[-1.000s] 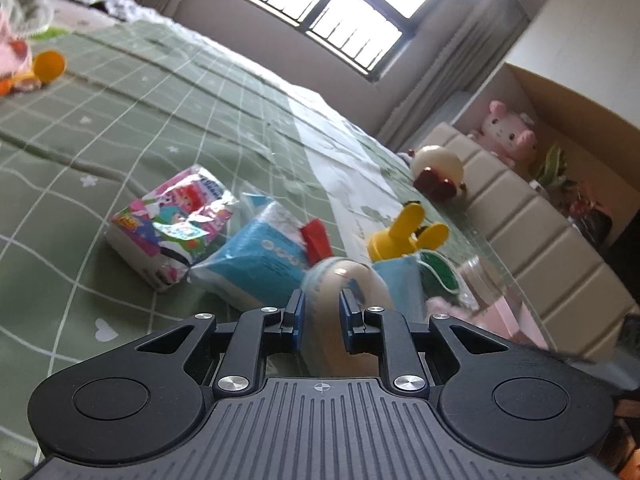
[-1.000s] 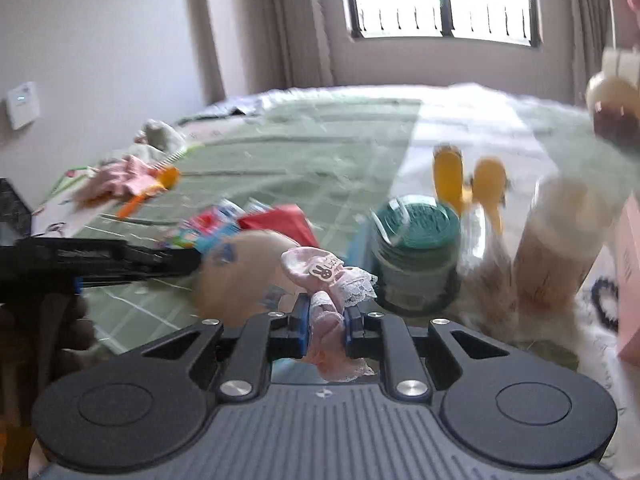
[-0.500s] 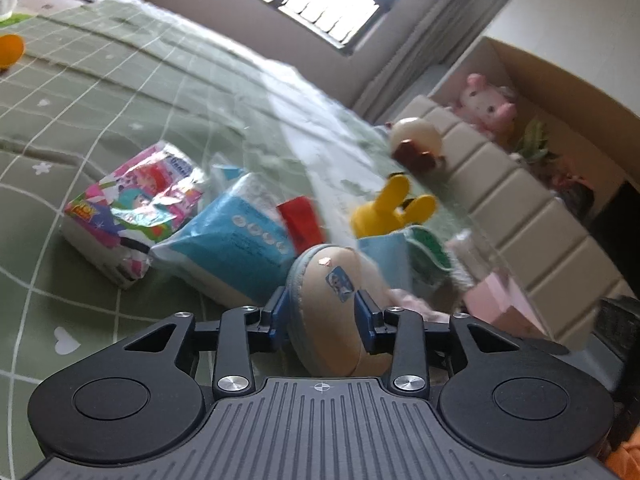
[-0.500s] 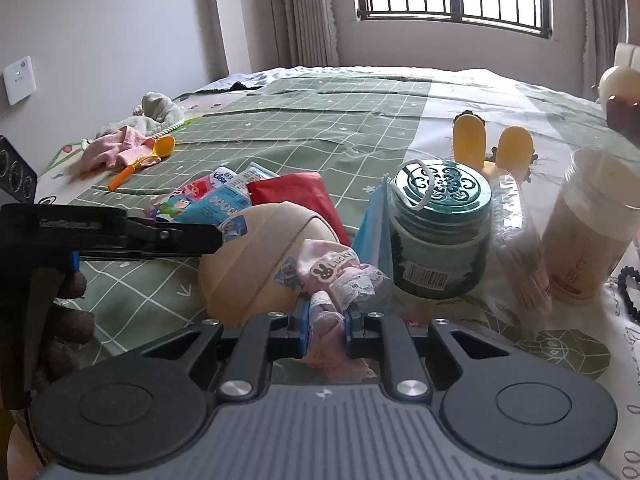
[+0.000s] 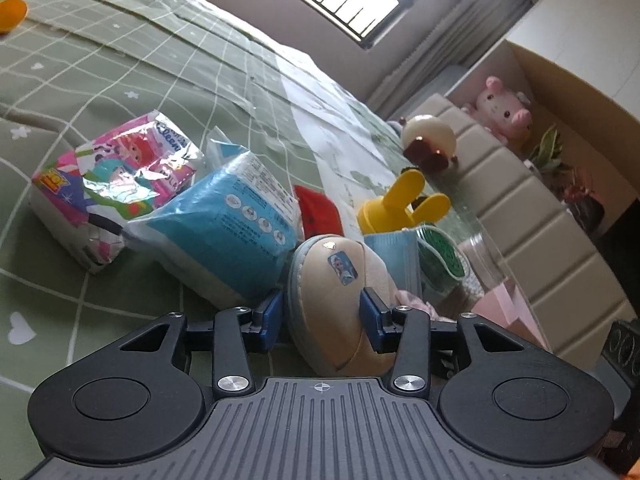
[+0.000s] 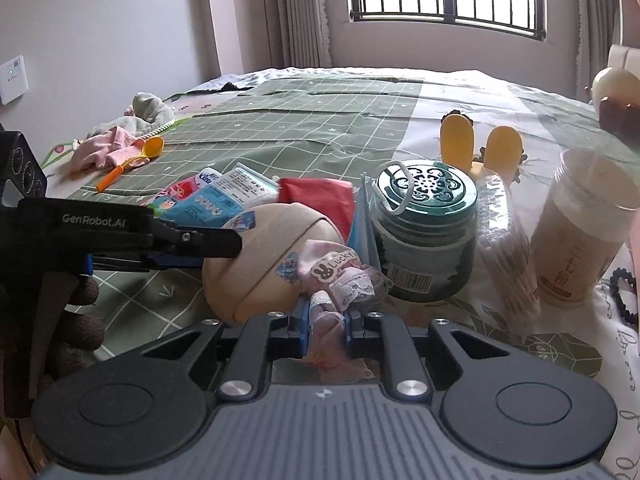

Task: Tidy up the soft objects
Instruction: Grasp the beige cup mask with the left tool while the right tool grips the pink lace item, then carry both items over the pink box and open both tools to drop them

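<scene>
A beige soft cap with small stickers (image 5: 340,292) lies on the green checked bedspread (image 5: 120,80). My left gripper (image 5: 322,316) straddles it, its blue pads beside the cap's sides with the jaws wide apart. In the right wrist view the cap (image 6: 260,256) sits left of centre with the left gripper (image 6: 168,240) reaching over it from the left. My right gripper (image 6: 326,326) is shut on a pink lace-trimmed sock with a "Lucky" bunny patch (image 6: 336,280), held just in front of the cap.
A colourful tissue pack (image 5: 112,184), a blue wipes pack (image 5: 224,232) and a red cloth (image 6: 316,196) lie behind the cap. A teal-lidded jar (image 6: 424,232), cotton swabs (image 6: 504,248), a plastic cup (image 6: 580,232) and a yellow bunny toy (image 6: 480,144) stand right. Pink cloth and an orange spoon (image 6: 132,156) lie far left.
My left gripper opened from a tight pinch on the cap to a wide stance around it and dropped lower. My right gripper kept hold of the sock and barely moved.
</scene>
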`<state>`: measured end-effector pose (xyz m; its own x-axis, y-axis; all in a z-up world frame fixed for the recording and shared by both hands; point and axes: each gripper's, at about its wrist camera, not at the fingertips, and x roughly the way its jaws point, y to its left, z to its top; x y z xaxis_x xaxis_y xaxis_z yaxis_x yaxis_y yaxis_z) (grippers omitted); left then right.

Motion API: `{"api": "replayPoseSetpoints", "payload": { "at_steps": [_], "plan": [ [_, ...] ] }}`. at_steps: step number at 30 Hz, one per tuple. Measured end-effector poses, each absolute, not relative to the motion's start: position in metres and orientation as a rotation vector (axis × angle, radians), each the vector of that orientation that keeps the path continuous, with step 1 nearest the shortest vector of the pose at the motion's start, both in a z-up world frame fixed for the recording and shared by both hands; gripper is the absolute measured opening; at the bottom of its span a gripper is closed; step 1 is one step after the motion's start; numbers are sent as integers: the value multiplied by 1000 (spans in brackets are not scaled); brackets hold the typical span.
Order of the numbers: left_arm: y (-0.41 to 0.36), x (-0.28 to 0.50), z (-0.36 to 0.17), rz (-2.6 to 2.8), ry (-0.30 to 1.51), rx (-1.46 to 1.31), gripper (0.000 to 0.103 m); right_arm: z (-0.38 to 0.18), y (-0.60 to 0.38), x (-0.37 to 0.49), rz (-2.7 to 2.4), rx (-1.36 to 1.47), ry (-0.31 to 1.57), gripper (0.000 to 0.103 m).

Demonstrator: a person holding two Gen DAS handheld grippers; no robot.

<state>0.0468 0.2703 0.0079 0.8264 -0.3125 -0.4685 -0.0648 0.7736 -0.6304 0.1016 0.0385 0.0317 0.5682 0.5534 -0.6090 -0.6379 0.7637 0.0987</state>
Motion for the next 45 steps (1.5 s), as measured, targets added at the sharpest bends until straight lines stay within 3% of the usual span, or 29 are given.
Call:
{"api": "replayPoseSetpoints", "payload": {
  "at_steps": [6,16,22,30,36,45],
  "plan": [
    [280,58,-9,-150,572,-834,46,30,43,103,708,-150,671,16],
    [264,32,31,-352,548,-712,49,31,33,112,694,-124,680,16],
    [247,65,20,-227,609,-685,49,28,38,109,715,-145,675,16],
    [236,92,21,-126,556,-644,45,38,34,105,748,-143,655,16],
    [236,79,44,-70,530,-586,44,83,12,110,808,-72,600,15],
    [182,110,155,-150,416,-403,44,202,-110,156,646,-38,394,15]
  ]
}}
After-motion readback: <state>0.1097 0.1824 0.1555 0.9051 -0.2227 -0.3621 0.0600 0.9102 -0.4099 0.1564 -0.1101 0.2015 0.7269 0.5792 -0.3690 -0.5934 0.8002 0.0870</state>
